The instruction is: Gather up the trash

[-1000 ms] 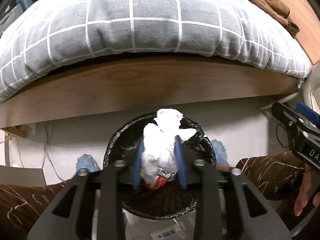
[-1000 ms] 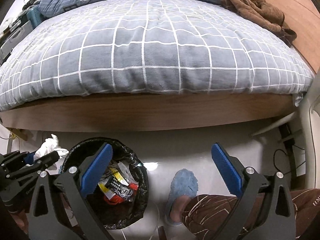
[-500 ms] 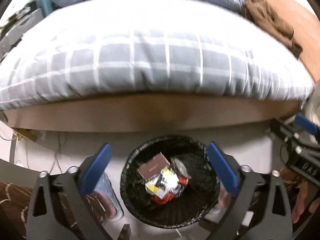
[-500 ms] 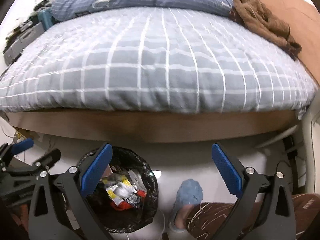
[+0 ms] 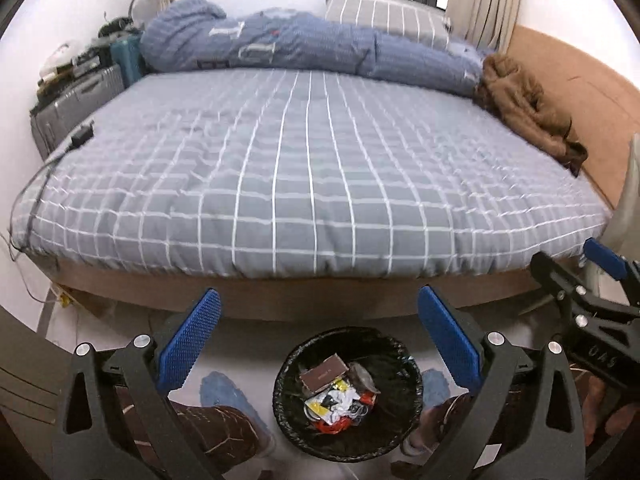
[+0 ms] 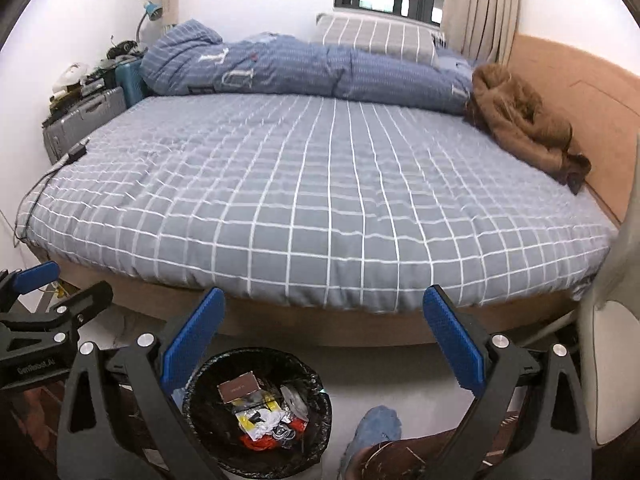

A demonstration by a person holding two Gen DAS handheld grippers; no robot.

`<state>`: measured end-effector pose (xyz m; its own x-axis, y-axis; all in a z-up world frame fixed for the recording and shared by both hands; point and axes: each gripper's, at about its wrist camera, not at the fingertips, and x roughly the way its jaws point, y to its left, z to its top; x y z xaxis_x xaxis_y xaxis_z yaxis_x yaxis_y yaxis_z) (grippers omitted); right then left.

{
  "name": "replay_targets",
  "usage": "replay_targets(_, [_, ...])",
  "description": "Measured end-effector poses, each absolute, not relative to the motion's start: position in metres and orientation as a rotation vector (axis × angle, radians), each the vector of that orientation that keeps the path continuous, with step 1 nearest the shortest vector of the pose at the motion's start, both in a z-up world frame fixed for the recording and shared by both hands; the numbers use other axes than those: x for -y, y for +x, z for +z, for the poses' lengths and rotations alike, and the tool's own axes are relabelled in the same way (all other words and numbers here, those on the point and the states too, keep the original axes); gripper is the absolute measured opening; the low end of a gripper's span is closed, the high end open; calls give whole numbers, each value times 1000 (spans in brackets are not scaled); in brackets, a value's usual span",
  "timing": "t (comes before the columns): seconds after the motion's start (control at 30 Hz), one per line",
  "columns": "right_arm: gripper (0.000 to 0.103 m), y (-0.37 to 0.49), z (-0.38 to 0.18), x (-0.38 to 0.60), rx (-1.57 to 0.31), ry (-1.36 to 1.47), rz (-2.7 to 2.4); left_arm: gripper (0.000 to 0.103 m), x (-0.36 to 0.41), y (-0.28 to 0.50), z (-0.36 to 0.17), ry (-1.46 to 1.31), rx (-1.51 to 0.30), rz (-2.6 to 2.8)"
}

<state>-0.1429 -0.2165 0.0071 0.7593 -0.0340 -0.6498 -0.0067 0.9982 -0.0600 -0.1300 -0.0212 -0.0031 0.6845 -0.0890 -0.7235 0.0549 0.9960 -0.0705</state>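
A round bin with a black liner (image 5: pixel 408 396) stands on the pale floor in front of the bed, well below my grippers. Inside lie a brown card box (image 5: pixel 324 370) and mixed wrappers (image 5: pixel 340 404), some white, yellow and red. My left gripper (image 5: pixel 318 304) hangs above the bin, open wide, with nothing between its blue pads. My right gripper (image 6: pixel 324 300) is also open and empty; the bin (image 6: pixel 324 412) lies below its left finger. Each gripper shows at the edge of the other's view: the left gripper (image 6: pixel 40 312), the right gripper (image 5: pixel 580 292).
A bed with a grey checked cover (image 5: pixel 312 168) fills the room ahead. On it lie a blue duvet (image 5: pixel 300 44), a brown garment (image 5: pixel 528 108) and a charger with its cable (image 5: pixel 82 136). Suitcases (image 5: pixel 76 96) stand at the left. A person's legs and blue slippers (image 6: pixel 376 428) flank the bin.
My left gripper opened and let go of the crumpled white wad over the bin. Both grippers then rose, so the whole bed top has come into view.
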Motion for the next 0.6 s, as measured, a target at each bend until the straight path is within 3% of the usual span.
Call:
replay_targets(0.23, [95,-176,31,219,-695,-23,-24,97,24,-161,29,-42,-776,-94])
replay_targets(0.6, [95,-179,23,225,-713,-21,-34,97,29,-166,22,-35,-794,-99])
